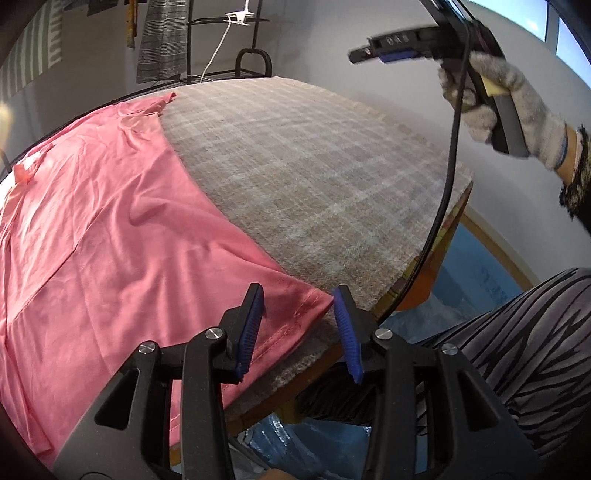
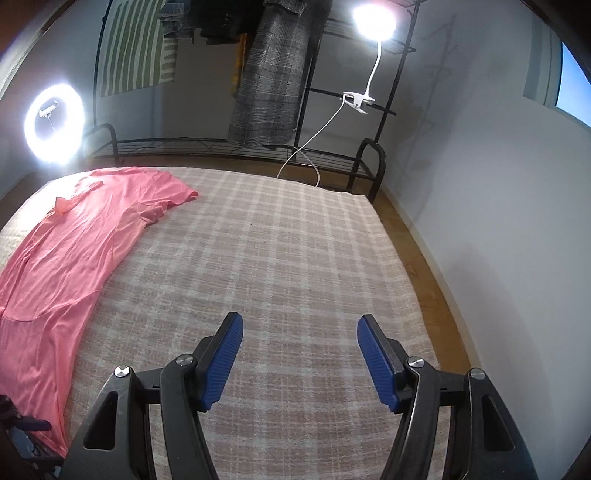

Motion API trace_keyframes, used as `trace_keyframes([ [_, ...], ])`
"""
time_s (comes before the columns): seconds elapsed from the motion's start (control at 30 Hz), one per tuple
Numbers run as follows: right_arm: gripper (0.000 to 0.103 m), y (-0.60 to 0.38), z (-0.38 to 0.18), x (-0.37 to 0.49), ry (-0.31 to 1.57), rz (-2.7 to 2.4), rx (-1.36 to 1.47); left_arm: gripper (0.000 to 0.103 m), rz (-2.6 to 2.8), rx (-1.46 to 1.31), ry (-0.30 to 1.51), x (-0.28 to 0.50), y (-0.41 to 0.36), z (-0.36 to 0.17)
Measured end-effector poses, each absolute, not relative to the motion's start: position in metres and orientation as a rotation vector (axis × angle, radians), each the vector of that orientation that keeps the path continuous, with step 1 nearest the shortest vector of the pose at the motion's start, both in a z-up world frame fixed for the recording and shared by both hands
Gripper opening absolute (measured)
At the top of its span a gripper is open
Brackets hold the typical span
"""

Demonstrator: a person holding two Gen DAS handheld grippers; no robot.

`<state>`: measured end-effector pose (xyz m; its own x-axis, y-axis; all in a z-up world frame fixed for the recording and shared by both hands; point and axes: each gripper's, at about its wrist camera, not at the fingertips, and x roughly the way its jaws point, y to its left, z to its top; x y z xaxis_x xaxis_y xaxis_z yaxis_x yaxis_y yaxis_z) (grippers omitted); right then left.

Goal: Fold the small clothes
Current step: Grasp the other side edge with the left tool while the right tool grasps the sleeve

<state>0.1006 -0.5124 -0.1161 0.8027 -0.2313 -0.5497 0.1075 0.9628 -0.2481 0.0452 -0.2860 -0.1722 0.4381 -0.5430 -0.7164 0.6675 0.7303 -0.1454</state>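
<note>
A pink garment (image 1: 110,229) lies spread flat on the left part of a table covered in plaid cloth (image 1: 295,166). Its hemmed near corner lies just under my left gripper (image 1: 297,290), which is open, and the blue pads do not press on the fabric. In the right wrist view the pink garment (image 2: 66,251) runs along the left edge of the plaid cloth (image 2: 277,258). My right gripper (image 2: 299,317) hovers open over bare plaid with nothing between its fingers. In the left wrist view the right gripper (image 1: 360,55) shows high at the upper right, held by a gloved hand (image 1: 498,92).
A black metal rack (image 2: 332,155) with hanging clothes (image 2: 269,85) stands behind the table. A ring light (image 2: 53,122) and a clip lamp (image 2: 373,22) shine from the back. A white wall (image 2: 498,221) is close on the right. The person's striped trousers (image 1: 517,350) are by the table's near corner.
</note>
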Motion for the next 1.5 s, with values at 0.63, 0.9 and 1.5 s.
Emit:
trace_keyframes([
  [0.63, 0.073, -0.446, -0.142, 0.227, 0.722, 0.117, 0.021, 0.003, -0.687, -0.095, 0.825, 0.064, -0.224, -0.156],
  [0.9, 0.073, -0.423, -0.164, 0.295, 0.785, 0.184, 0.197, 0.003, -0.708, -0.144, 0.833, 0.063, -0.218, -0.154],
  [1.5, 0.001, -0.372, -0.185, 0.412, 0.906, 0.179, 0.325, 0.003, -0.734, -0.259, 0.847, 0.077, -0.193, -0.156],
])
